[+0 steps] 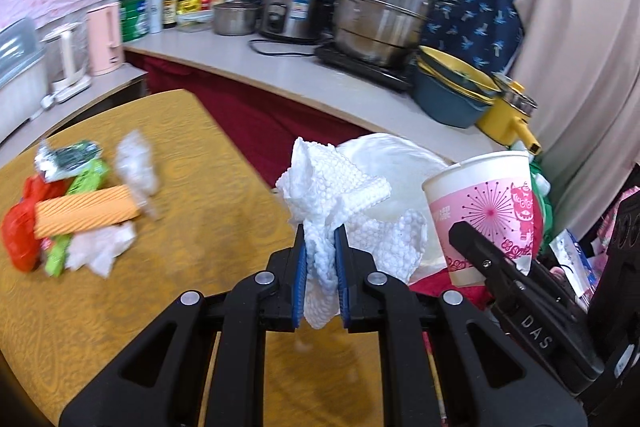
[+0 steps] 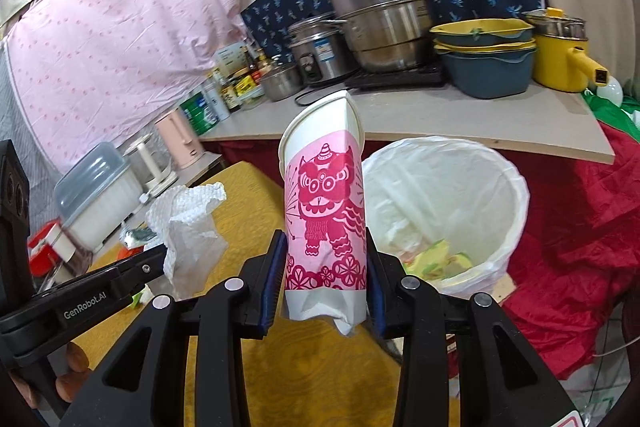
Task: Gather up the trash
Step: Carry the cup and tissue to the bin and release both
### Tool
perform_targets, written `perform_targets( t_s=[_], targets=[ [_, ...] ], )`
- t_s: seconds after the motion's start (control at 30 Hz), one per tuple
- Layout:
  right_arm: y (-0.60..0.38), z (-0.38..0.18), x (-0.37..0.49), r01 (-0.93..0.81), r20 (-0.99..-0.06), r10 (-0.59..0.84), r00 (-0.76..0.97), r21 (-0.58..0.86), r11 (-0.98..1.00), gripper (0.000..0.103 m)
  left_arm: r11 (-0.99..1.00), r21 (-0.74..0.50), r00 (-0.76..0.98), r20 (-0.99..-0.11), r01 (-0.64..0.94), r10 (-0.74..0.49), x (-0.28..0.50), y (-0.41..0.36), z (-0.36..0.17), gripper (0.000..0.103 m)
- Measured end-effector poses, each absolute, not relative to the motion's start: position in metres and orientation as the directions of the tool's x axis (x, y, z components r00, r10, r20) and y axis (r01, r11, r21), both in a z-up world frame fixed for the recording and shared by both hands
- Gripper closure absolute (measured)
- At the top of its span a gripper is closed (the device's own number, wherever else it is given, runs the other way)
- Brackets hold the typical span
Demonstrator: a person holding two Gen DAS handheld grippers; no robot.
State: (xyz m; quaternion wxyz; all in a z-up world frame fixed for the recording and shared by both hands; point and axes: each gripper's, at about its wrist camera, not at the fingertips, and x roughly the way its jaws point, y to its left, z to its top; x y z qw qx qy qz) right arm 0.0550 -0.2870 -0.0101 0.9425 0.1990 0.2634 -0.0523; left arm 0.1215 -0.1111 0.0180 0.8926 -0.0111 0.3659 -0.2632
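My left gripper (image 1: 320, 255) is shut on a crumpled white paper towel (image 1: 324, 187), held above the edge of the yellow table (image 1: 120, 307). My right gripper (image 2: 326, 275) is shut on a squashed pink and white paper cup (image 2: 324, 219) with a lion print; the cup (image 1: 484, 211) also shows at the right of the left wrist view. A bin with a white liner (image 2: 460, 187) stands just beyond the table's corner, with some scraps inside. The towel (image 2: 188, 227) hangs left of the cup. A pile of wrappers and an orange ribbed sponge (image 1: 84, 211) lies on the table at left.
A counter (image 2: 480, 115) behind the bin carries steel pots (image 2: 380, 19), a rice cooker, stacked bowls (image 2: 484, 59) and a yellow pot (image 2: 560, 55). Bottles, a pink kettle (image 1: 105, 39) and a plastic box stand at left. Red cloth (image 2: 580, 247) lies right of the bin.
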Motion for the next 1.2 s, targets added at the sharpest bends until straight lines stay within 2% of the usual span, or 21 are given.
perform_targets(
  t_s=[0.57, 1.2],
  targets=[
    [-0.364, -0.025, 0.076, 0.293, -0.518, -0.072, 0.852, 0.359, 0.886, 0.068, 0.81, -0.188, 0.53, -0.67, 0.556, -0.52, 0.153, -0.206, 0.003, 0.09],
    [-0.394, -0.053, 0.112, 0.337, -0.558, -0.089, 0.825, 0.359, 0.87, 0.065, 0.817, -0.177, 0.5, -0.713, 0.549, -0.491, 0.19, -0.242, -0.019, 0.089]
  ],
)
